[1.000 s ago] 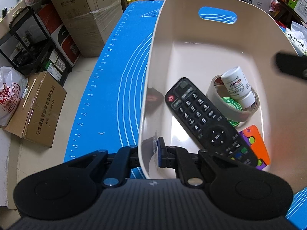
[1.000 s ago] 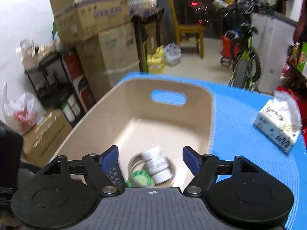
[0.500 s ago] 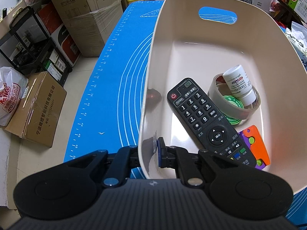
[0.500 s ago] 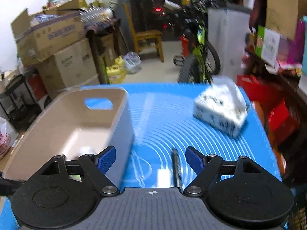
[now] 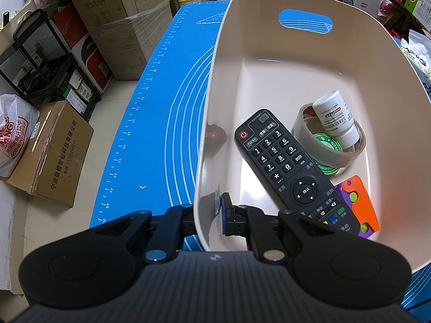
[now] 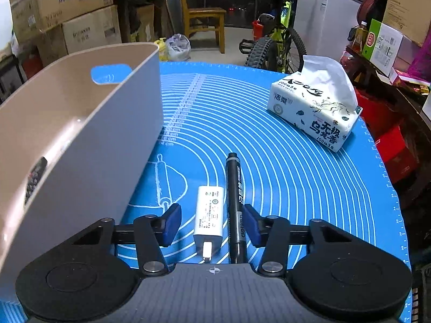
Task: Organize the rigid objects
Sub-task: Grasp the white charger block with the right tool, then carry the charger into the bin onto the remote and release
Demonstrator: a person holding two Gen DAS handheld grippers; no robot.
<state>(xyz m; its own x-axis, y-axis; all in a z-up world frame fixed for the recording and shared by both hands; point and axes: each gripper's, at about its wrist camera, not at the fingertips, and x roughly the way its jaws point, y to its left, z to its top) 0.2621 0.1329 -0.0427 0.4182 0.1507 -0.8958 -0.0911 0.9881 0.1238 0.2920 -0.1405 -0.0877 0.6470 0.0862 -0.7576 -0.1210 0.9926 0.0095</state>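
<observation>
My left gripper (image 5: pixel 208 216) is shut on the near wall of a beige bin (image 5: pixel 269 53). In the bin lie a black remote (image 5: pixel 288 172), a tape roll (image 5: pixel 330 153), a white pill bottle (image 5: pixel 335 119), a green tin (image 5: pixel 327 165) and an orange and purple toy (image 5: pixel 358 204). My right gripper (image 6: pixel 211 224) is open, low over the blue mat (image 6: pixel 269 148), with a white charger (image 6: pixel 209 215) and a black marker (image 6: pixel 237 202) between its fingers. The bin (image 6: pixel 80 123) stands to its left.
A tissue pack (image 6: pixel 312 107) lies on the mat at the far right. Cardboard boxes (image 5: pixel 54 150), a black shelf rack (image 5: pixel 40 62) and a bicycle (image 6: pixel 272 45) stand on the floor around the table.
My right gripper has swung from above the bin to the right and come down over the charger and marker. My left gripper keeps its hold on the bin wall.
</observation>
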